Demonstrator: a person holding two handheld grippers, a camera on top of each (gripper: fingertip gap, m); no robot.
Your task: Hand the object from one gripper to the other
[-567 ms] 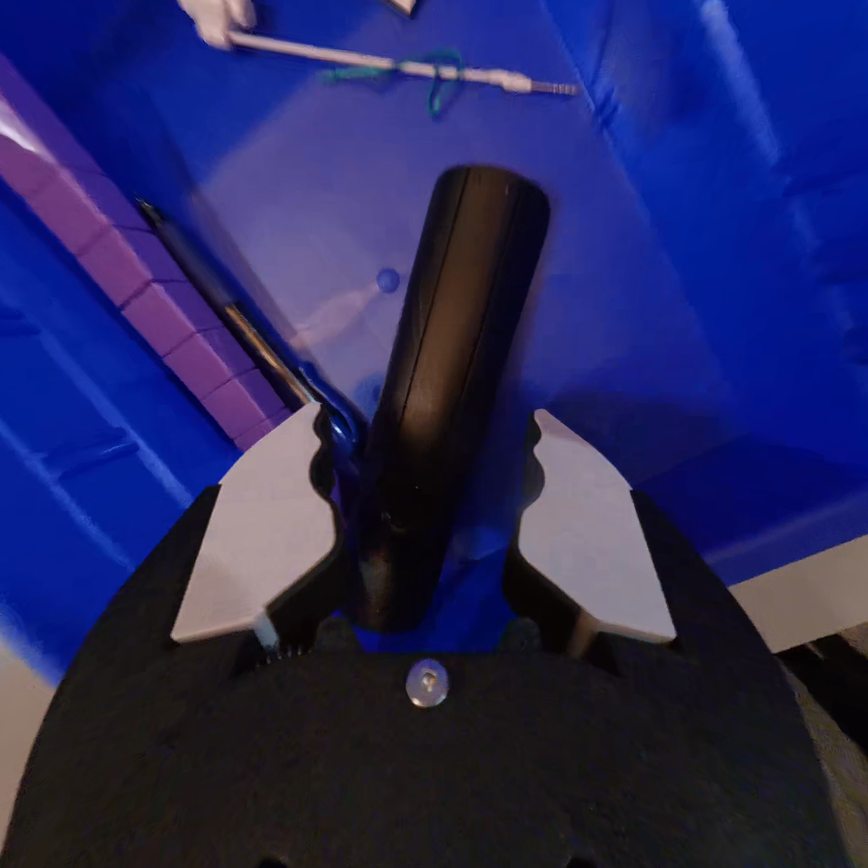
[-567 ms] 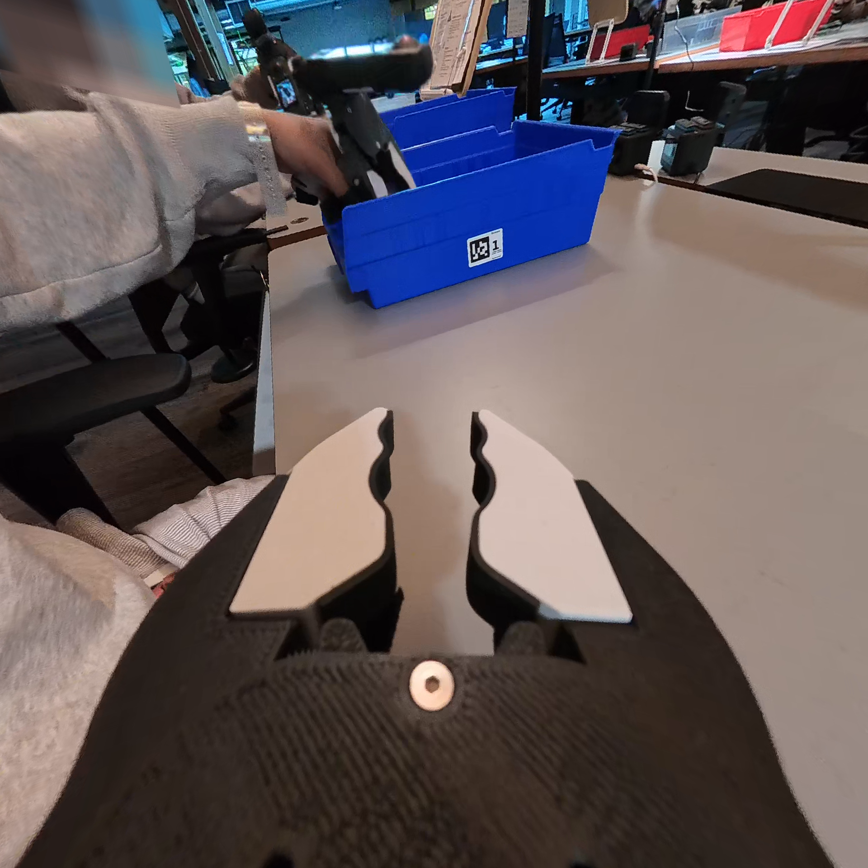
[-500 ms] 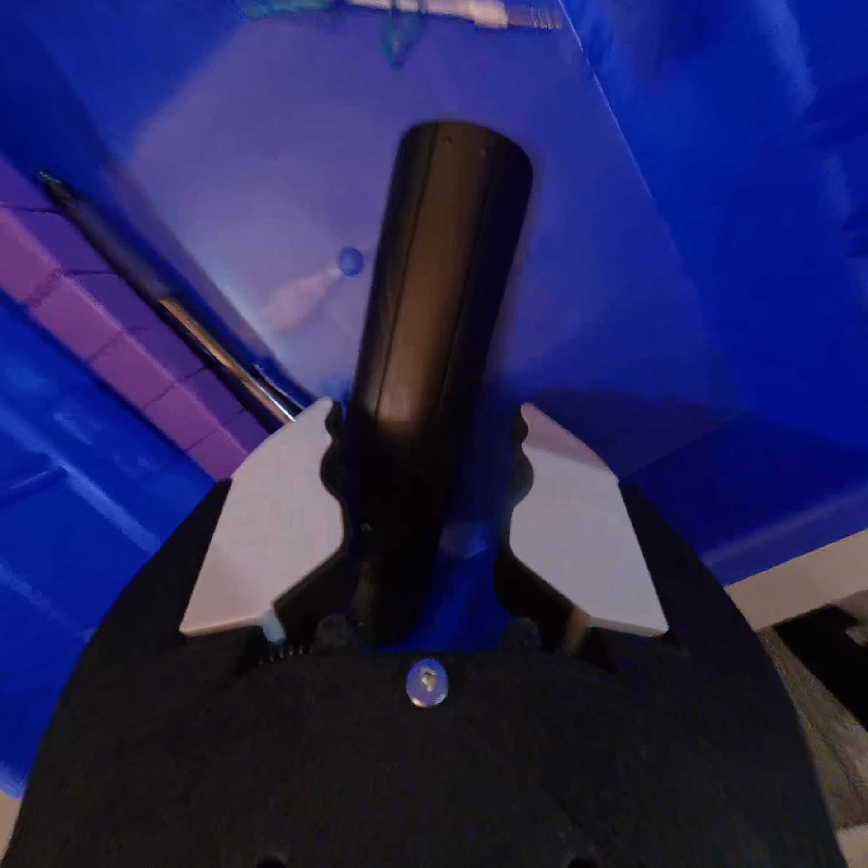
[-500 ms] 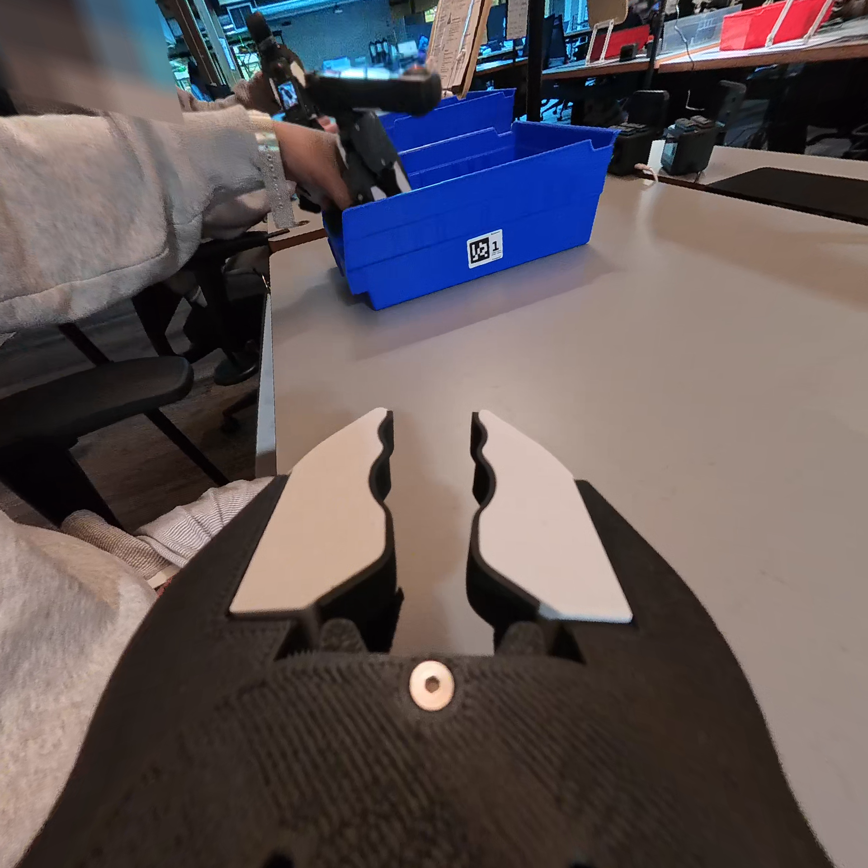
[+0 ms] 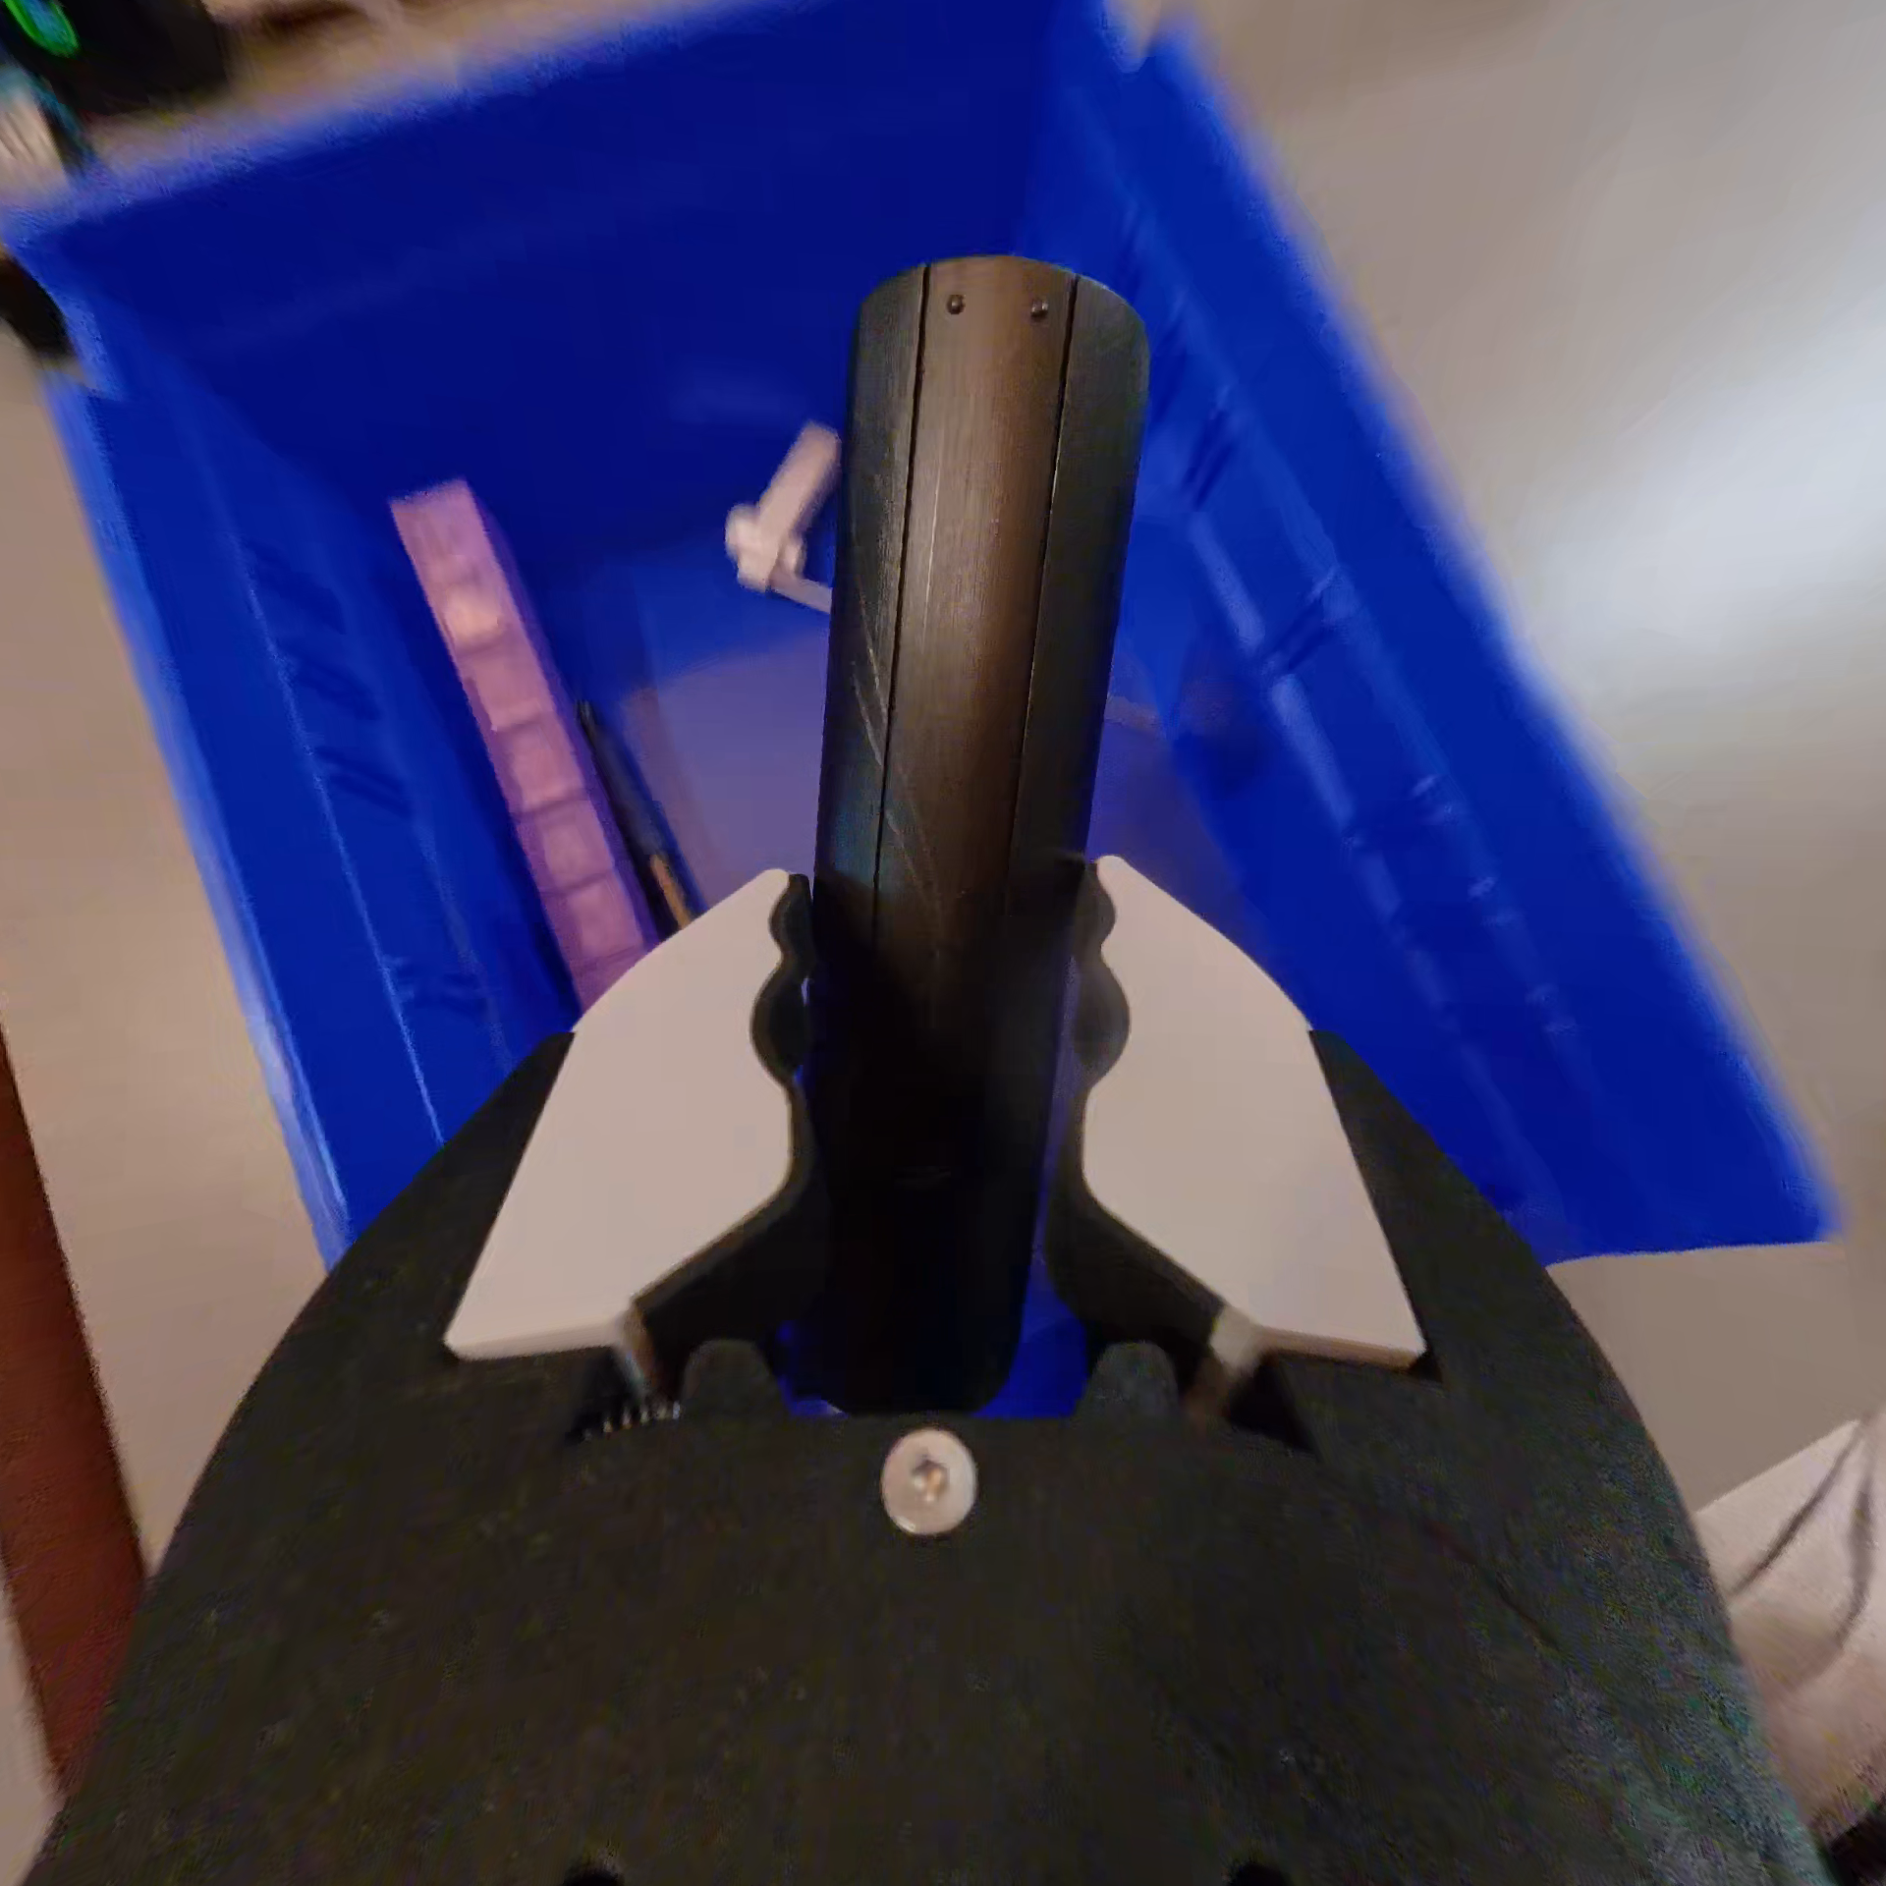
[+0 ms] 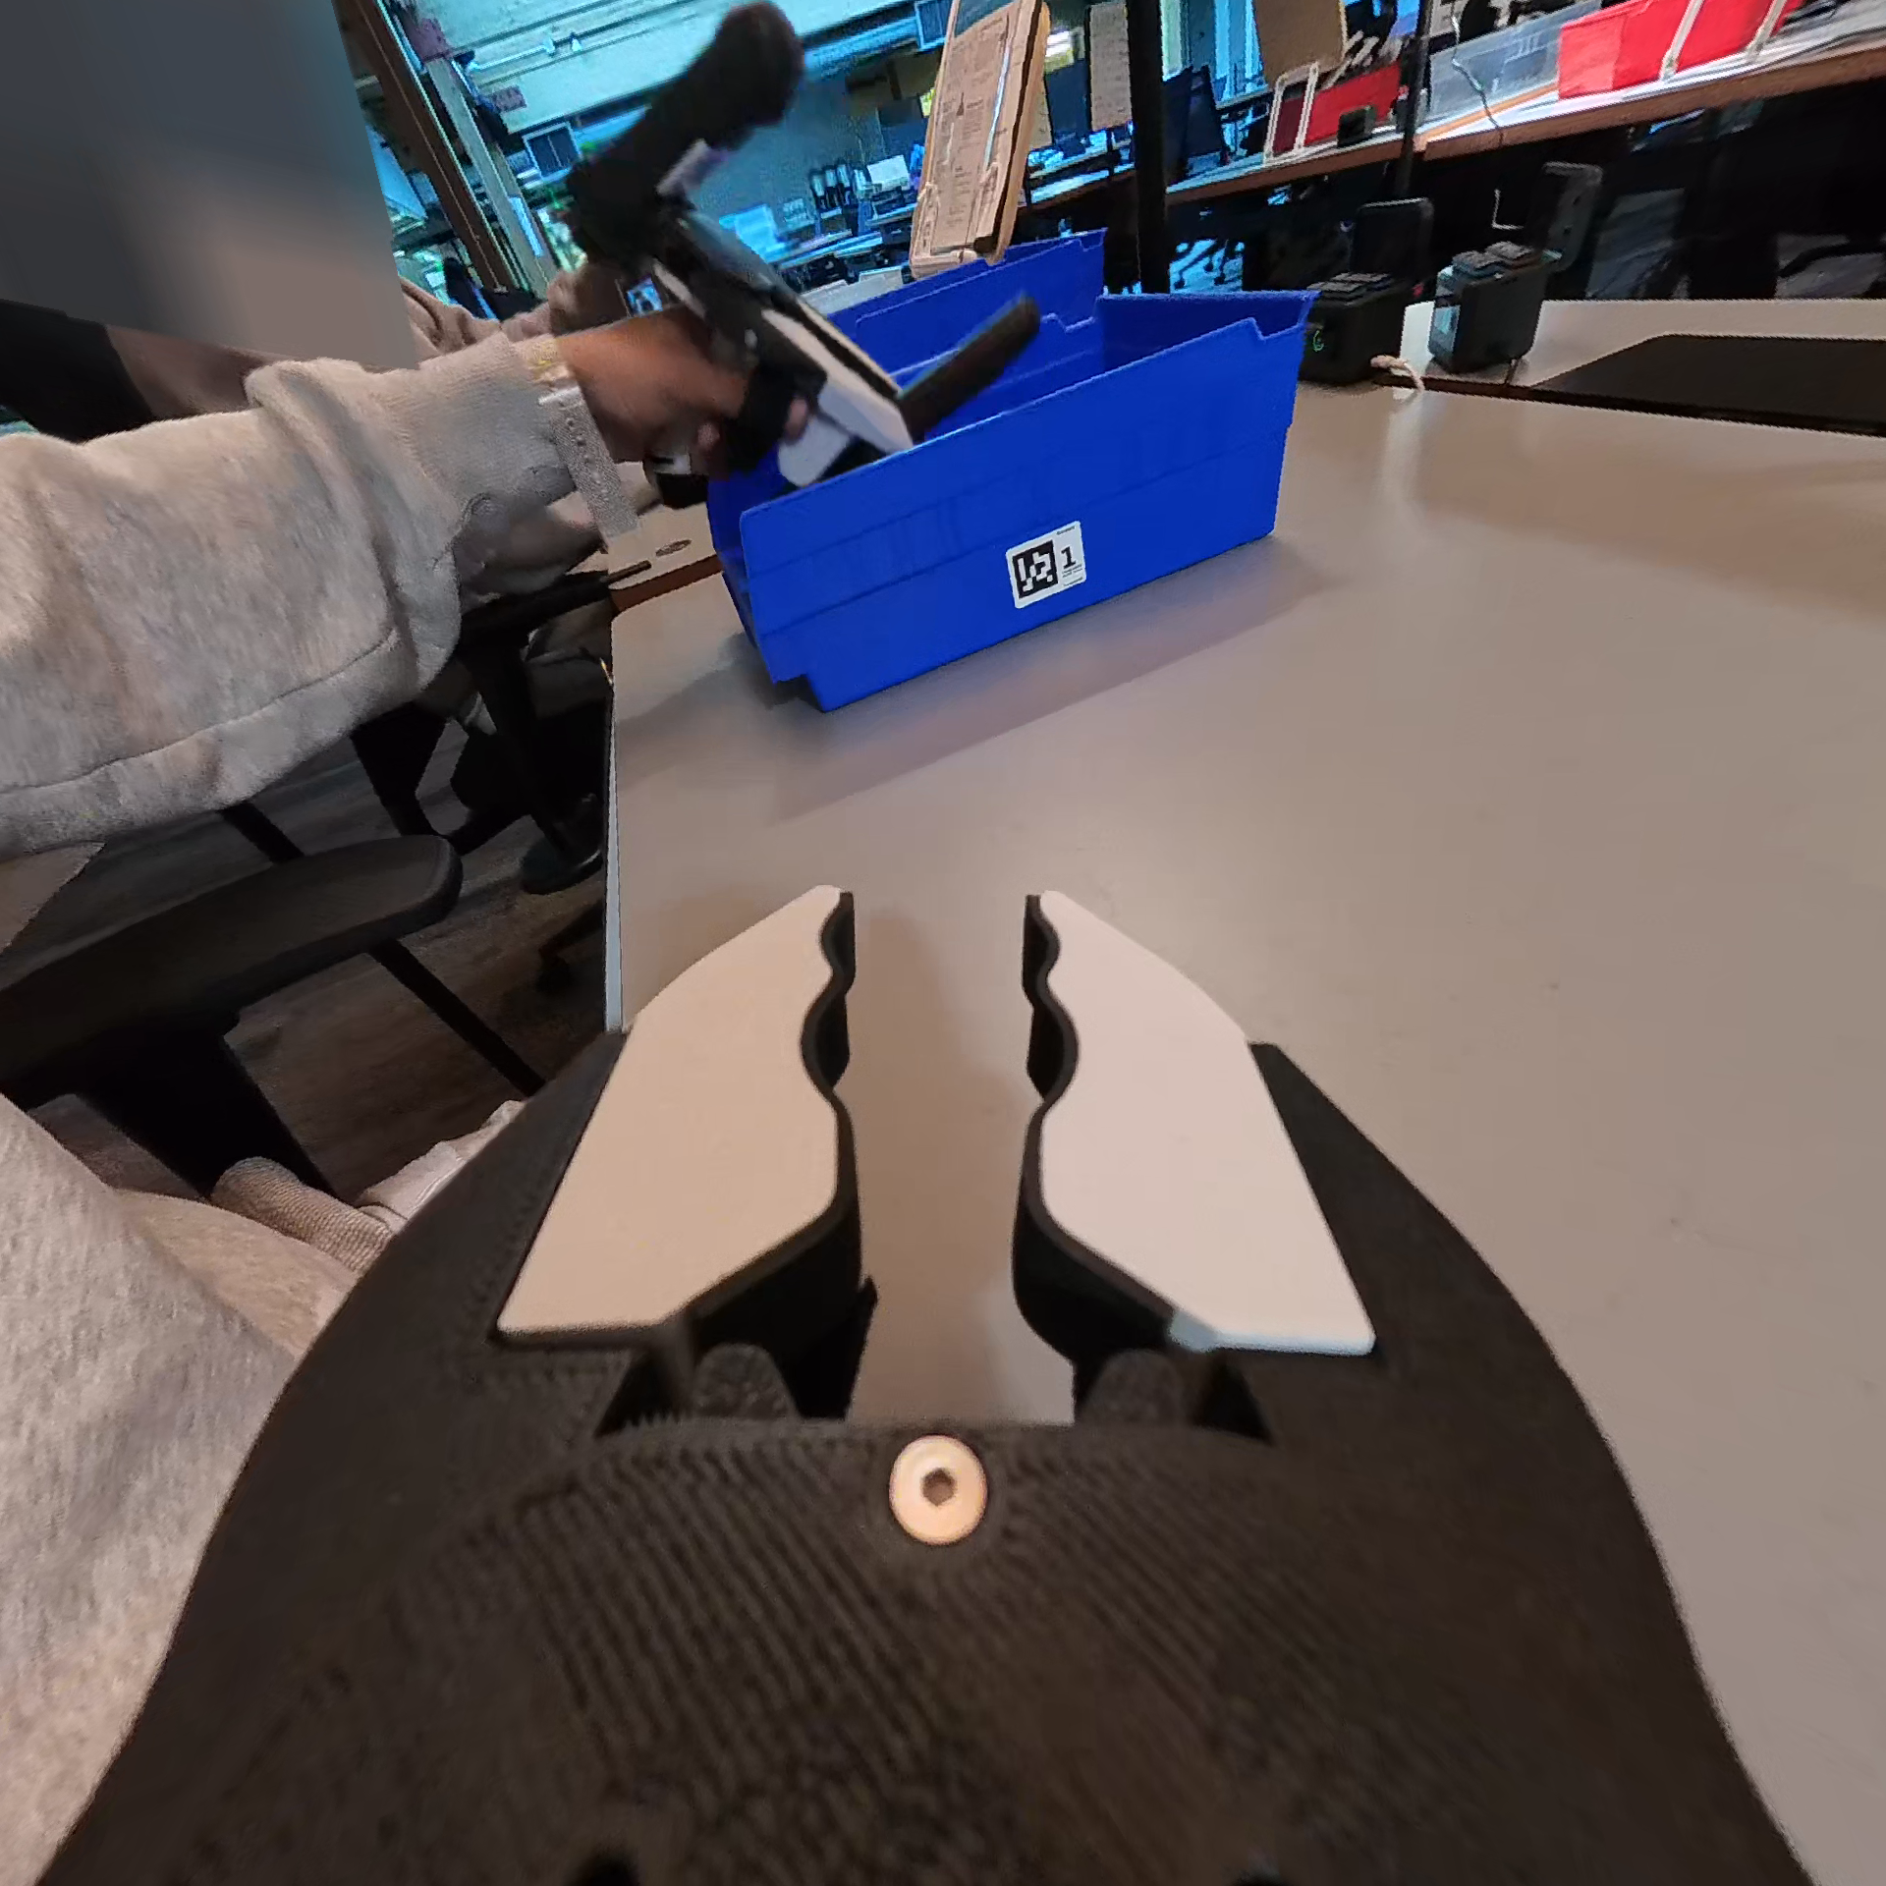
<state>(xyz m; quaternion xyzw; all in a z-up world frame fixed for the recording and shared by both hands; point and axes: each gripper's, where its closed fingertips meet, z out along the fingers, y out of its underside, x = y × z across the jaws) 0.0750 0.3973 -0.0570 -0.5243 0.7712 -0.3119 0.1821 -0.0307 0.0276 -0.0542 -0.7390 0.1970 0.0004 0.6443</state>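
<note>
A long black cylinder (image 5: 970, 633) is clamped between the fingers of my left gripper (image 5: 944, 898) and sticks out forward, held above the open blue bin (image 5: 1429, 816). In the right wrist view the left gripper (image 6: 816, 398) shows far off in a person's hand, over the bin's (image 6: 1021, 510) near-left corner, with the black cylinder (image 6: 970, 362) pointing right. My right gripper (image 6: 934, 919) is open and empty, low over the grey table (image 6: 1429, 919), well short of the bin.
Inside the bin lie a purple segmented strip (image 5: 520, 735), a thin dark pen-like rod (image 5: 633, 816) and a small white part (image 5: 786, 510). A grey-sleeved arm (image 6: 255, 582) and a black chair (image 6: 204, 949) stand at the table's left edge. More bins and gear stand at the back.
My left gripper shut on the black cylinder and lifted it up out of the bin. The right gripper has not moved.
</note>
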